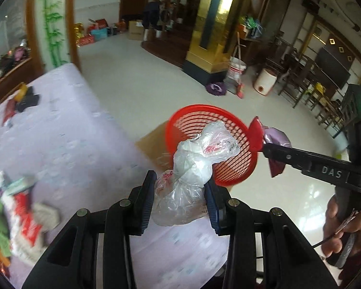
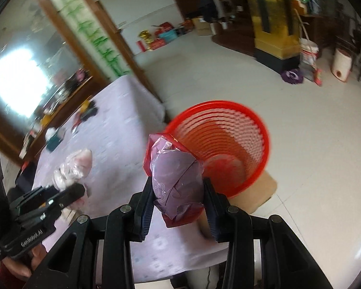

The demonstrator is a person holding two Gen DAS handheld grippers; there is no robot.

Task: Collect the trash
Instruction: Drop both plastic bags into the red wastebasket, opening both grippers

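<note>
While the left gripper is squeezing a knotted clear plastic bag between its two pads, the bag is bulging upward and its top is overlapping the rim of the red mesh basket in the left wrist view. The right gripper is clamping a crumpled purple and red wrapper, which is filling the gap between its fingers and rising above them. In the right wrist view the wrapper is sitting just in front of the basket's near rim, and the left gripper with its bag is showing off to the left over the table. In the left wrist view the right gripper is reaching in from the right, its tip touching or nearly touching the basket's rim, with the wrapper sticking out of it. The basket is standing on a brown cardboard box on the pale tiled floor, just beside the table covered in a lilac cloth. More litter is lying on the cloth at the left, blurred.
</note>
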